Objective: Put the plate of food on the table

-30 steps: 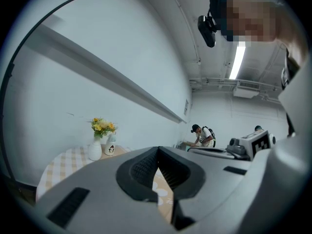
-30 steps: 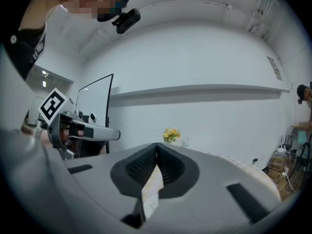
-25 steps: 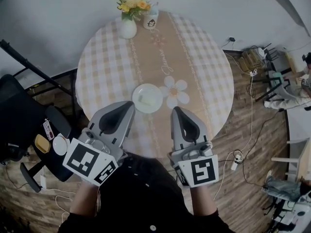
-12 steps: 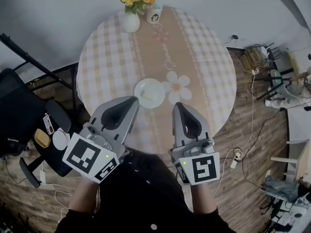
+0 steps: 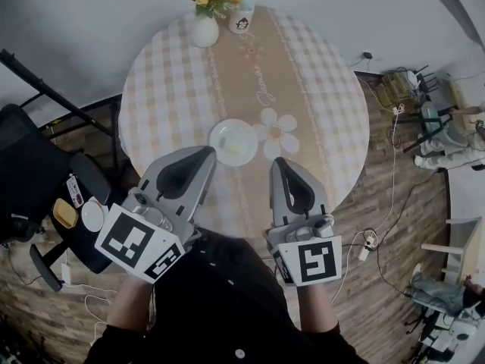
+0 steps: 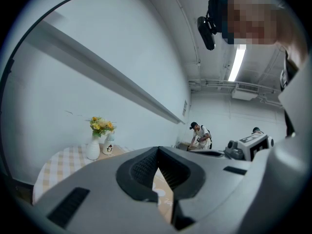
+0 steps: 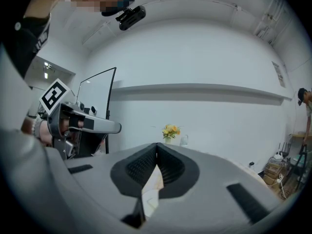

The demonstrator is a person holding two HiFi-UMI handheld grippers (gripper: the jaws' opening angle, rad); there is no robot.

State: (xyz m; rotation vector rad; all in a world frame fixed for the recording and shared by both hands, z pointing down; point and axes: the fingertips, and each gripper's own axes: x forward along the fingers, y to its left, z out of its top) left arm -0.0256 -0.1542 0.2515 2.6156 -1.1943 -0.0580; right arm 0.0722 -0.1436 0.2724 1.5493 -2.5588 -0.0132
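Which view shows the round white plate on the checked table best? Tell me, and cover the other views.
The head view: the round white plate lies whole, seen from above, on the checked table. Each gripper view is filled by its own jaws; only pale slivers show between them, too little to identify.

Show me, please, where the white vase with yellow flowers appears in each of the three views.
Head view: the vase is at the top, left of centre, on the far edge of the table.
Left gripper view: the vase is at the left, below the middle.
Right gripper view: the vase is small, near the centre.
Shared landmark: the white mug stands just right of it in all three.
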